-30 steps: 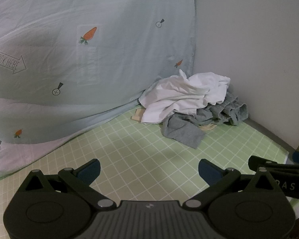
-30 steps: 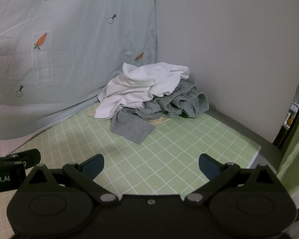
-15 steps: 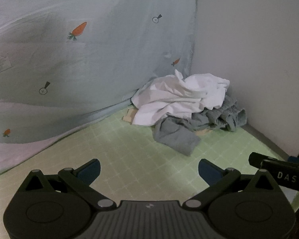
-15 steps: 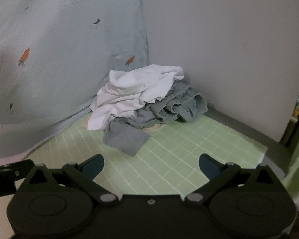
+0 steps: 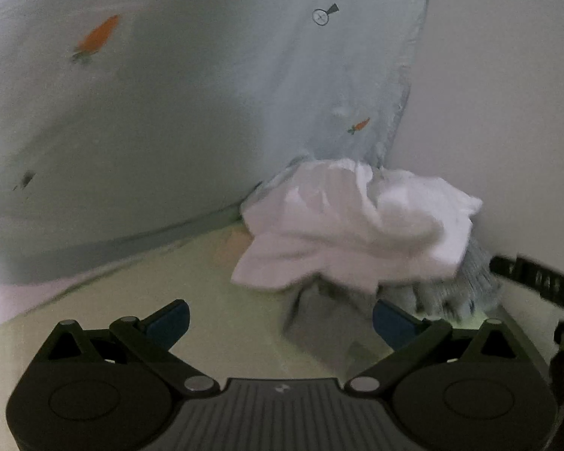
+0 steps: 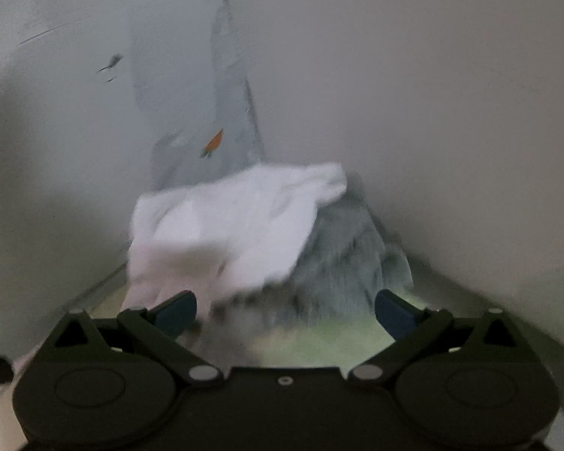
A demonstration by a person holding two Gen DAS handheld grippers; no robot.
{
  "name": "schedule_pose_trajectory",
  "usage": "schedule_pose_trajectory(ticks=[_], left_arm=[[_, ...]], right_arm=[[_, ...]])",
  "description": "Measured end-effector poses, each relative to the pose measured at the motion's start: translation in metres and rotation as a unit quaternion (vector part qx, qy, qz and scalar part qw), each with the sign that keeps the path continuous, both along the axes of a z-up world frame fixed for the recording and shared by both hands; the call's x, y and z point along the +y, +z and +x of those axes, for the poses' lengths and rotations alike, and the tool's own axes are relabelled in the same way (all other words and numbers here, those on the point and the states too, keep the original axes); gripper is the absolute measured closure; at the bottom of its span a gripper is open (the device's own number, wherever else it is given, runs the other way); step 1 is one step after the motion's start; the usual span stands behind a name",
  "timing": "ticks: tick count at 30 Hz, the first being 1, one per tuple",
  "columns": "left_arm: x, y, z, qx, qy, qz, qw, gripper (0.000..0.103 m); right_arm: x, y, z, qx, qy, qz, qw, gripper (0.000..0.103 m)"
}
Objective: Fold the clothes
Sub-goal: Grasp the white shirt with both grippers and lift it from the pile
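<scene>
Left gripper (image 5: pixel 280 317) and right gripper (image 6: pixel 285 310): spread wide, empty. Risk judged: white garment (image 6: pixel 237 221) overlapped grey garment (image 6: pixel 342 259) mid-frame; double pickup likely.

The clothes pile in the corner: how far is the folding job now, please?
Done: nothing looks folded; the white garment lies crumpled on the grey garment in the corner of the green mat.
In hand: nothing; the left claw and right claw are both open and empty, close to the pile.
Left: pick out each garment, spread it and fold it.
</scene>
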State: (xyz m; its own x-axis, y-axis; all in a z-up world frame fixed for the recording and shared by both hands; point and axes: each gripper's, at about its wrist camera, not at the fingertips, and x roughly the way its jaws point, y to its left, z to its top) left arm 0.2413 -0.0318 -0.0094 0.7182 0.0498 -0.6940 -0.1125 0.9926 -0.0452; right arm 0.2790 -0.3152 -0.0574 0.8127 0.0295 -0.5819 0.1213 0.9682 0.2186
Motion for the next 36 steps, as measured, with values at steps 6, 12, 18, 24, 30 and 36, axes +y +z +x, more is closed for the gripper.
schedule_pose_trajectory(ticks=[6, 12, 18, 24, 30, 36], left_arm=[[-0.012, -0.009, 0.112, -0.006, -0.033, -0.015, 0.9993, 0.006], [-0.030, -0.046, 0.213, 0.020, -0.077, -0.045, 0.9958, 0.008], [-0.026, -0.086, 0.249, 0.048, -0.040, -0.077, 0.9951, 0.055], [-0.026, -0.060, 0.221, 0.015, -0.023, -0.028, 0.9992, 0.095], [-0.003, 0.000, 0.150, -0.034, 0.013, -0.038, 0.9986, 0.097], [0.020, 0.069, 0.037, -0.117, 0.044, -0.055, 0.9906, 0.097]], right_arm=[[-0.034, -0.017, 0.119, -0.018, -0.041, 0.040, 0.998, 0.004], [-0.042, -0.059, 0.193, 0.023, -0.037, 0.126, 0.991, 0.004], [-0.017, -0.070, 0.215, 0.024, 0.026, 0.111, 0.993, 0.018], [-0.001, -0.042, 0.194, -0.034, 0.052, 0.037, 0.997, 0.076], [0.017, 0.007, 0.146, -0.100, 0.081, 0.042, 0.991, 0.087], [0.029, 0.065, 0.066, -0.170, 0.124, 0.055, 0.976, 0.088]])
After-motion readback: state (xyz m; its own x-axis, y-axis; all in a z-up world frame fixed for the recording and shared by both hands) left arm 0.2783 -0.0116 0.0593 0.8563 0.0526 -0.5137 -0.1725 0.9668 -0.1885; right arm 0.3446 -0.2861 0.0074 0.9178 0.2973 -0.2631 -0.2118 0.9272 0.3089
